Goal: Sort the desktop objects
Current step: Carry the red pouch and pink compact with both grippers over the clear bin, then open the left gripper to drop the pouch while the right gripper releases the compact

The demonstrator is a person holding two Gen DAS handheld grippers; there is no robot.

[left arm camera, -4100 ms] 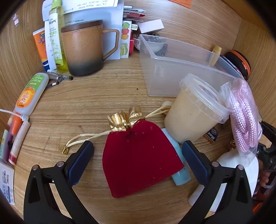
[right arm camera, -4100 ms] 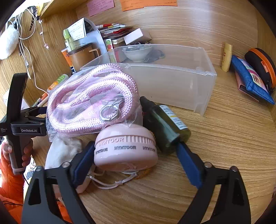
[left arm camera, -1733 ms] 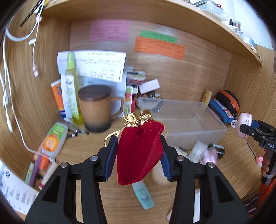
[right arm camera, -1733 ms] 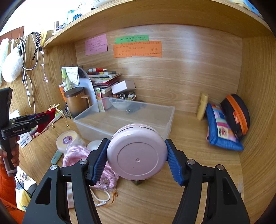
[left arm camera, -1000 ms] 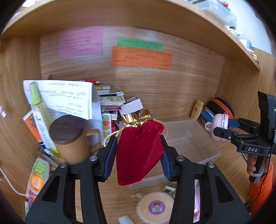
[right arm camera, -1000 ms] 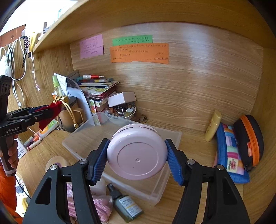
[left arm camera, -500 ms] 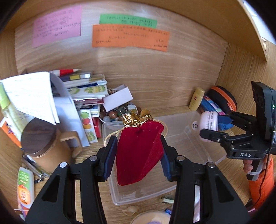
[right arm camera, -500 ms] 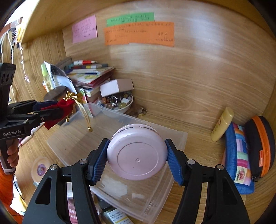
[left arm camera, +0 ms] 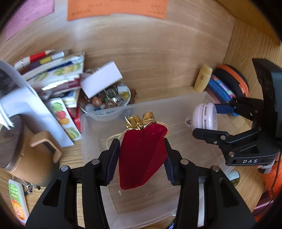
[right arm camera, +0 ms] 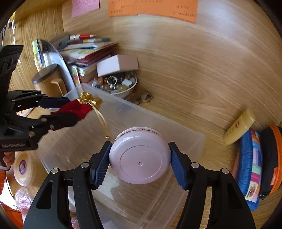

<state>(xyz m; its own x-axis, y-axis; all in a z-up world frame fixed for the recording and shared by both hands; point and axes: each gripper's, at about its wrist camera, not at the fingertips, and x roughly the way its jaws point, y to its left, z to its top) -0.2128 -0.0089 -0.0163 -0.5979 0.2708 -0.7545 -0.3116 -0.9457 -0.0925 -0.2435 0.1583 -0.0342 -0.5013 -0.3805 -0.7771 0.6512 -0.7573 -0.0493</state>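
Over the clear bin [left arm camera: 98,133], my left hand-held gripper [left arm camera: 141,155] clamped the red pouch [left arm camera: 142,153]; my right hand-held gripper [right arm camera: 140,160] clamped the pink case [right arm camera: 140,160].

The right gripper [left arm camera: 210,121] carries white "DAS" lettering on its black body, seen from the left wrist. The left gripper [right arm camera: 70,112] reads "GenRobot.AI" on its body, somewhat blurred. The pink round case [right arm camera: 140,159] shows "HYNTOOR" printed around its rim, upside down here. Writing on the orange note [right arm camera: 151,7] is too blurred to read.
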